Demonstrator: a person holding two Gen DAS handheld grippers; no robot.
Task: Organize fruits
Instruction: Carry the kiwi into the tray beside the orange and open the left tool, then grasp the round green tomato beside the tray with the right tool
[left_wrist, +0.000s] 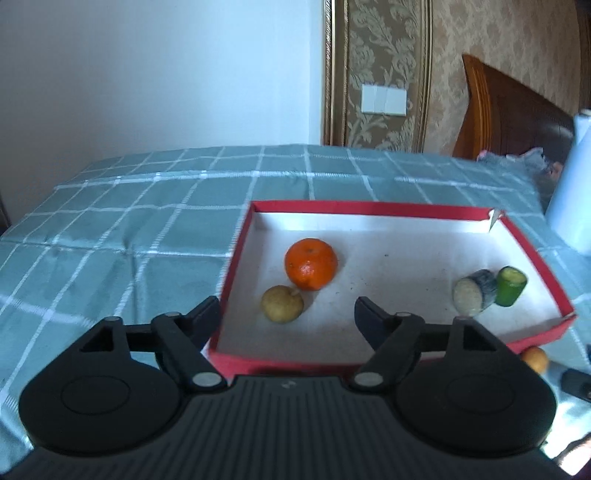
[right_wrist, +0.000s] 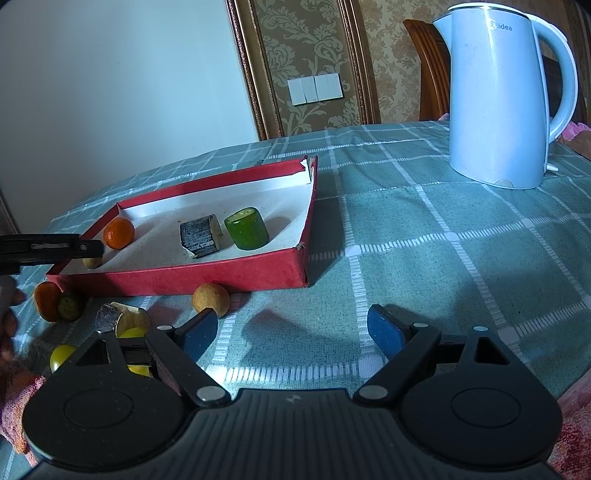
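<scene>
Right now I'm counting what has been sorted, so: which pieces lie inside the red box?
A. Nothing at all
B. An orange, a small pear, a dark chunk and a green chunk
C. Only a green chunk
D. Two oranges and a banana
B: inside the red box lie an orange, a small pear, a dark chunk and a green chunk.

Woven checked tablecloth (right_wrist: 424, 236); glossy plastic kettle (right_wrist: 498, 96).
</scene>
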